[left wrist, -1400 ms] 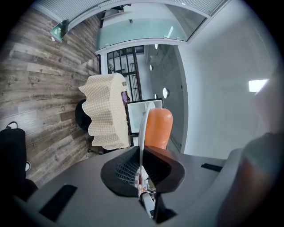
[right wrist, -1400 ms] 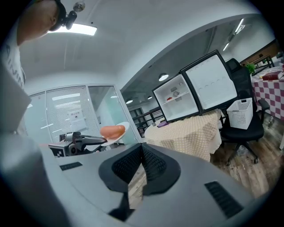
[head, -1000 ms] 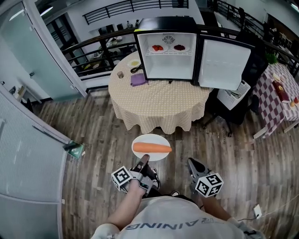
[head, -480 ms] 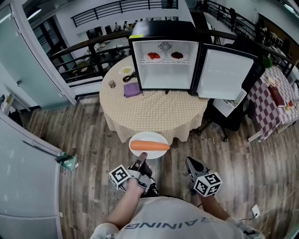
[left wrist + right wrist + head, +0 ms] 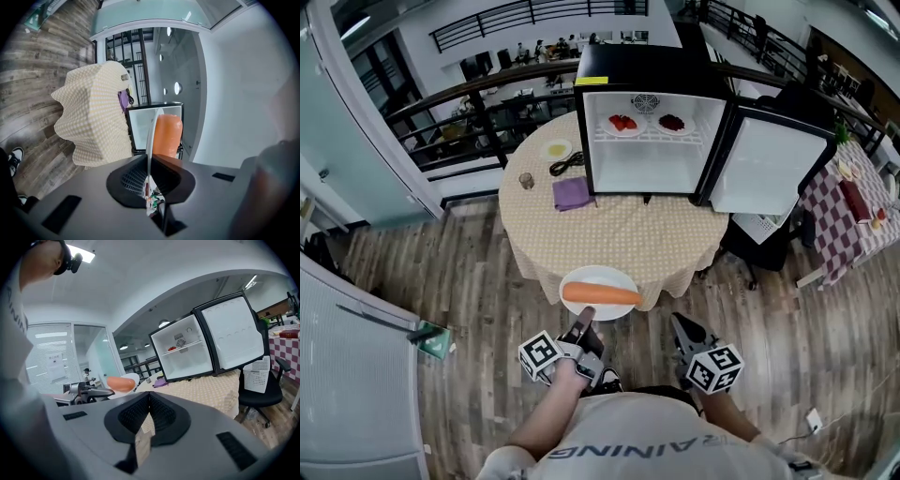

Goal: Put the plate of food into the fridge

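Floorboards (image 5: 469, 281) of grey-brown wood lie all round the round table (image 5: 609, 234), which wears a beige checked cloth. On the far half of the table stands a black fridge (image 5: 647, 70) with a white inside, its door (image 5: 769, 164) swung open past the table's right edge. A black chair (image 5: 759, 248) sits on the floor by that right edge, under the door. At the table's near edge, partly over the cloth, hangs the white plate (image 5: 598, 279), level, with a long orange piece of food (image 5: 602, 295) lying across it. Just nearer than the table, the left gripper (image 5: 584, 324) pinches the plate's near rim; its own view shows the rim edge-on between the pads. The right gripper (image 5: 678, 322) hovers beside it, also short of the table's near edge, jaws pressed together with nothing between them. On the table left of the fridge lie a purple cloth (image 5: 571, 193), a black cable (image 5: 567, 167), a small pale dish (image 5: 556, 149) and a small jar (image 5: 526, 180). Two small plates of red food (image 5: 623, 123) rest on the fridge's upper shelf.
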{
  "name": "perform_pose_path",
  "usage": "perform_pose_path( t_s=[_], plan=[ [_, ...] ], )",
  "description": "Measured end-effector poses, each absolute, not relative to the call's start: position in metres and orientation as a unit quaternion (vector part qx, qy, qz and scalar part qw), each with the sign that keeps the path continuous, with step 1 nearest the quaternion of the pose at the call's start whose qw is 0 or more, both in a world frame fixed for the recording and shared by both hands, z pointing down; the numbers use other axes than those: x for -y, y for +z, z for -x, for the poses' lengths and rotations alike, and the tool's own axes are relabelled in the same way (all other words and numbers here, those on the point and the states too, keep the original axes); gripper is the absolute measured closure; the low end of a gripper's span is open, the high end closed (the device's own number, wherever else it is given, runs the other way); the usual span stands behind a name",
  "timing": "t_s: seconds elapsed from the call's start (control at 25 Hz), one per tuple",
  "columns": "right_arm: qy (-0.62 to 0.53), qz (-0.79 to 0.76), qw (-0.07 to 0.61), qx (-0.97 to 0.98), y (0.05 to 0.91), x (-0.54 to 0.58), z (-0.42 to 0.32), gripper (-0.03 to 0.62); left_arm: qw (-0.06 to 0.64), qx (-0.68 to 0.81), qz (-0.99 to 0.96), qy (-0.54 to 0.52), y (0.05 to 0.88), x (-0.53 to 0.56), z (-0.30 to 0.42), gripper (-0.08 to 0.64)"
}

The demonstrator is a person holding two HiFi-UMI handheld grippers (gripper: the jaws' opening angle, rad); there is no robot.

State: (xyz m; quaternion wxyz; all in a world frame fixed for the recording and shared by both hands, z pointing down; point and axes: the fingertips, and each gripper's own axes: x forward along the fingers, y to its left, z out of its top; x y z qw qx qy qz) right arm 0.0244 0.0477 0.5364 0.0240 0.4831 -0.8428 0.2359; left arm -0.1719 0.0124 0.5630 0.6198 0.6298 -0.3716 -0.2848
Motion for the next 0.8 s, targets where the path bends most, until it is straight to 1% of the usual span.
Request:
perform_pose_path(
  t_s=[0.2,0.48,0.64,0.8],
  plan=[
    [0.231,-0.500,0.028,0.834,0.537,-0.031,-0.012,0.569,0.625,0.365,-0.632,-0.275,0.570,0.010,0.183,0.534],
    [0.243,-0.507,0.034,0.826,0.545,-0.007,-0.018,0.569,0.638,0.357,-0.623,-0.277,0.577,0.034,0.179,0.534],
    [0.246,-0.494,0.030,0.833,0.547,0.026,-0.016,0.569,0.635,0.373,-0.620,-0.271,0.579,0.059,0.180,0.534],
    [0.244,-0.475,0.030,0.845,0.546,0.065,-0.019,0.569,0.625,0.377,-0.616,-0.296,0.573,0.095,0.176,0.534]
  ],
)
